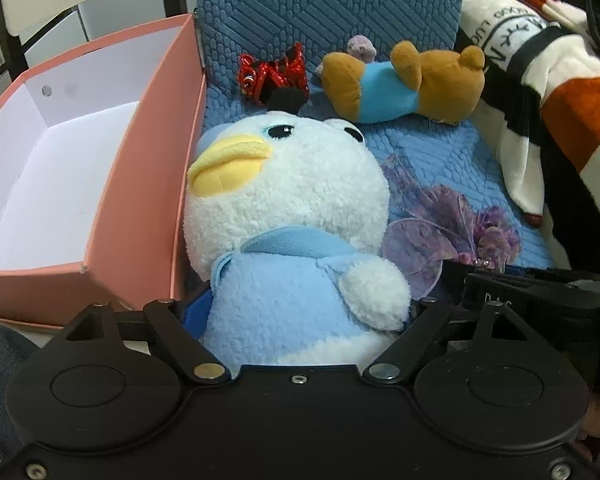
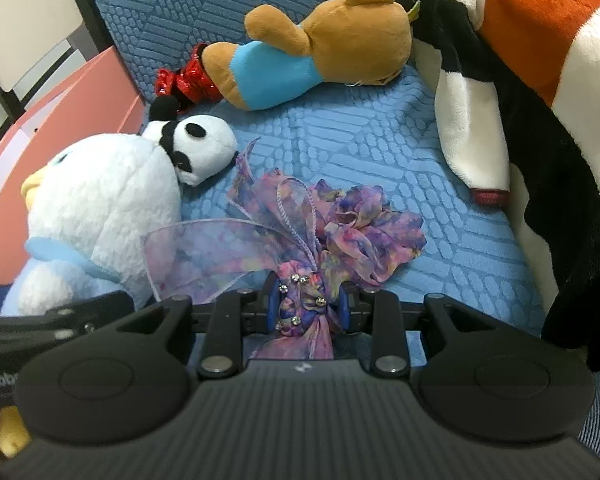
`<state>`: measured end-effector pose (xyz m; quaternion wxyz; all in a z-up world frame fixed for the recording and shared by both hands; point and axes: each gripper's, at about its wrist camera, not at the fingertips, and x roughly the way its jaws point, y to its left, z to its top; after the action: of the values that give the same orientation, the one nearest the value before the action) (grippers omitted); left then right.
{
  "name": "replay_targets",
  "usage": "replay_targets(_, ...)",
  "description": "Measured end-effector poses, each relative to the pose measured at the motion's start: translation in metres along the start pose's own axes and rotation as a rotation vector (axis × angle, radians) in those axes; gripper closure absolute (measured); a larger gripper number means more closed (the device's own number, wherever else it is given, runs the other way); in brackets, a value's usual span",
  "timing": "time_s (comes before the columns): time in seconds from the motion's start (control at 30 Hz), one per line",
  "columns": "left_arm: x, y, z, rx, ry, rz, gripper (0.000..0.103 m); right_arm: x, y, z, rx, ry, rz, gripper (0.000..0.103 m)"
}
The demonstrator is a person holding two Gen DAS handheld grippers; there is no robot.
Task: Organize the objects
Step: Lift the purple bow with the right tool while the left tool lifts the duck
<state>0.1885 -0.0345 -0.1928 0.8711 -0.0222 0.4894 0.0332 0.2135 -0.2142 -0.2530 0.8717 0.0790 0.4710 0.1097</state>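
Both hand-held grippers tilt steeply down toward a blue quilted cushion (image 2: pixel 380 140). The left gripper (image 1: pixel 304 316) straddles the lower body of a white-and-blue duck plush (image 1: pixel 288 216); its jaws stand wide on either side of the body, and whether the pads press on the plush cannot be told. The right gripper (image 2: pixel 308 308) is clamped tight on the beaded knot of a purple ribbon bow (image 2: pixel 300 224), whose loops fan away from the jaws across the cushion. A pink box (image 1: pixel 140 168) with a white interior stands open just left of the duck, touching it; nothing shows inside. The duck's long axis runs away from the left camera, head far, yellow beak turned toward the box. A brown bear plush (image 2: pixel 320 48) in a blue shirt lies on its side near the cushion's back, head toward a striped blanket (image 2: pixel 540 60). A small panda plush (image 2: pixel 196 148) rests against the duck's head. A red shiny bow (image 1: pixel 272 72) lies beside the bear's feet.
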Motion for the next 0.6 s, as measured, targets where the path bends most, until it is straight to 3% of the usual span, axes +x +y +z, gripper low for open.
replay_targets(0.4, -0.038, 0.015, 0.009, -0.047, -0.043, -0.084, 0.026, -0.035, 0.008, 0.000, 0.048, -0.004, 0.038, 0.072)
replay_targets(0.6, -0.059, 0.025, 0.019, -0.075, -0.069, -0.130, 0.026, -0.068, 0.011, 0.013, 0.022, -0.062, 0.010, 0.072)
